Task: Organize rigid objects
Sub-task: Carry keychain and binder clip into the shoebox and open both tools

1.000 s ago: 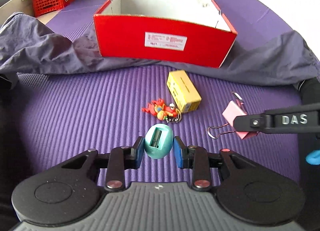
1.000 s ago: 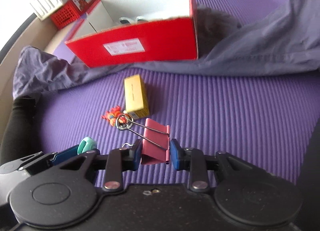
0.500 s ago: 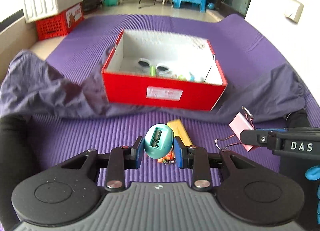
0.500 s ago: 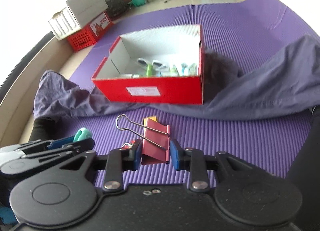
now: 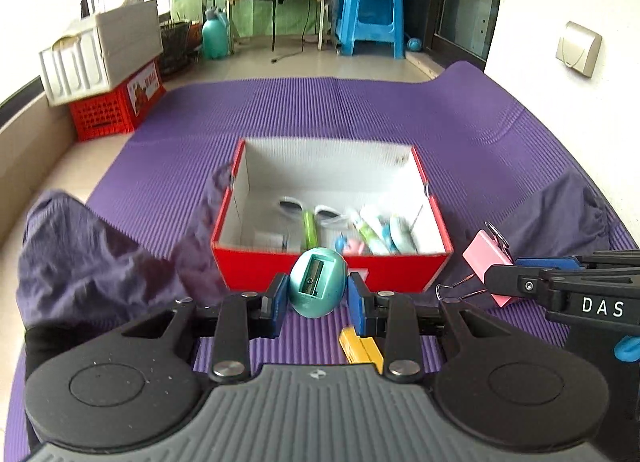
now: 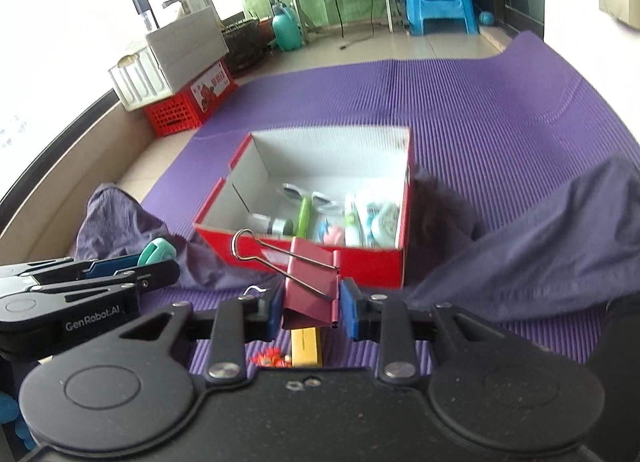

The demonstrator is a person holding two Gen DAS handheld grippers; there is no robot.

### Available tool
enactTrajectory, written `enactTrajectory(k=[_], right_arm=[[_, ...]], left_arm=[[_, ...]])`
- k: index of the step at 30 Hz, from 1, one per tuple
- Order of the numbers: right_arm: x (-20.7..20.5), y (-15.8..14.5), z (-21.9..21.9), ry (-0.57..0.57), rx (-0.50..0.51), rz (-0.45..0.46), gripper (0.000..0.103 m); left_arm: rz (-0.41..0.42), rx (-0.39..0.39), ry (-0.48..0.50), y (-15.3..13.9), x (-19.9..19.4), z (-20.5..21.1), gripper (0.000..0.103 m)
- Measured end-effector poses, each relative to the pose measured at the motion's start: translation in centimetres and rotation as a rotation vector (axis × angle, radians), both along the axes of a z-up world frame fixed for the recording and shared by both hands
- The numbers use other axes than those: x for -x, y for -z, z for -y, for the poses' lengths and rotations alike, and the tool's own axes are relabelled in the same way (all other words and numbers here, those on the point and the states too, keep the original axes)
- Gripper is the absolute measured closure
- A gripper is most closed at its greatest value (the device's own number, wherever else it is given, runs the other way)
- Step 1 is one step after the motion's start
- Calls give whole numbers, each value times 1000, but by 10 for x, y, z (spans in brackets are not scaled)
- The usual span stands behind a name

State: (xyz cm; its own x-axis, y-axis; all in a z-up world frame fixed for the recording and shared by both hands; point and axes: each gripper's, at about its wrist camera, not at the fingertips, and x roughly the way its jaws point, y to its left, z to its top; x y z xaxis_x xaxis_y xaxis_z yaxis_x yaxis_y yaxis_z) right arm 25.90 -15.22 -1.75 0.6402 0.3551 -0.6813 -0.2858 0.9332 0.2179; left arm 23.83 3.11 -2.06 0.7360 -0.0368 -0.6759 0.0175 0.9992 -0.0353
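Observation:
My left gripper is shut on a teal egg-shaped pencil sharpener, held above the mat in front of the red box. My right gripper is shut on a pink binder clip, also raised short of the red box. The clip shows in the left wrist view, the sharpener in the right wrist view. The box holds sunglasses, a green pen and tubes. A yellow box and a small red-orange toy lie on the mat below the grippers.
The purple ribbed mat covers the floor. A dark purple cloth lies around the red box on both sides. A red crate with a white box on it stands far left. A blue stool stands at the back.
Both grippers have risen from the mat with their objects and moved toward the red box. Its inside now shows; the yellow box and toy have dropped below the fingers.

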Motion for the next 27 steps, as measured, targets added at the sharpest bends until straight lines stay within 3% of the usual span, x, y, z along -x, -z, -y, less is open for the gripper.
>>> enactTrajectory(k=[13, 27], right_arm=[[-53, -6, -12, 24, 16, 34, 74], [-123, 34, -18, 58, 32, -12, 74]], left_arm=[[20, -92, -3, -2, -56, -3, 72], [-72, -100, -19, 49, -146, -18, 72]])
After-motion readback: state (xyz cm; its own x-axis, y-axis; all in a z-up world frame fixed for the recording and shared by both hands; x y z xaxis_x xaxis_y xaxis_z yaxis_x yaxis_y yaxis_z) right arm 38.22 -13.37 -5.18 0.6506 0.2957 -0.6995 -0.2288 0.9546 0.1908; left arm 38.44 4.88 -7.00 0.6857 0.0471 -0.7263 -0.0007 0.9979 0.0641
